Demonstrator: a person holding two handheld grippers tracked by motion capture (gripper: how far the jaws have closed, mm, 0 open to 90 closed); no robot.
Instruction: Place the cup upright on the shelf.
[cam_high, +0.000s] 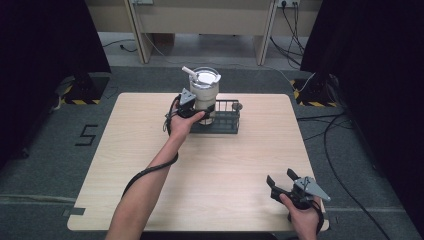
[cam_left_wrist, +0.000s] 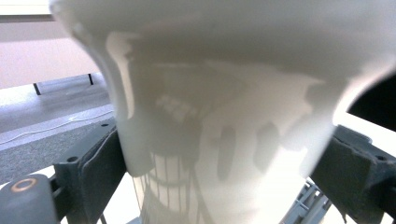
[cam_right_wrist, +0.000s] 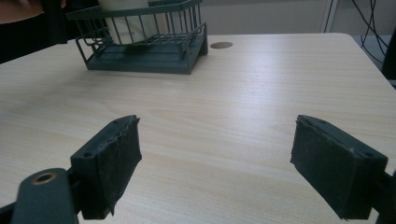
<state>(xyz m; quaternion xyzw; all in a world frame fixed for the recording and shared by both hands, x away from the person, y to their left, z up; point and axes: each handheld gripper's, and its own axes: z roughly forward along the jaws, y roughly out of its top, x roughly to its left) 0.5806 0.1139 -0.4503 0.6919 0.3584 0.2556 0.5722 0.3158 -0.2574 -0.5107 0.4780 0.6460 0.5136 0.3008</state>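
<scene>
Standing in the dark wire basket (cam_high: 226, 120), at its left end, a cream tumbler (cam_high: 204, 92) with a lid and a white straw (cam_high: 189, 71) is seen in the high view, and it is clasped by the left gripper (cam_high: 192, 111), which is brought against its lower body from the basket's left side. In the left gripper view, the tumbler's pale wall (cam_left_wrist: 224, 121) is pressed between the two black padded jaws, one at each side of it, so the gripper is closed on the tumbler; the thin bars of the basket are reflected or seen through low on the wall, and which cannot be told. Whether the tumbler's base rests on the basket floor or is lifted clear of it cannot be told from these views. The basket is set on the light wooden worktop (cam_high: 210, 170), toward its far edge and near the middle of that edge, with a small round dark disc (cam_right_wrist: 221, 45) lying on the worktop just beside the basket's right end. The right gripper (cam_high: 284, 182) is held well apart from the basket, near the worktop's near right corner, and its jaws are spread wide with nothing between them. In the right gripper view the bare wood is seen between the two pads, and the basket (cam_right_wrist: 149, 44) with the tumbler's lower part (cam_right_wrist: 128, 25) stands far off at the upper left.
</scene>
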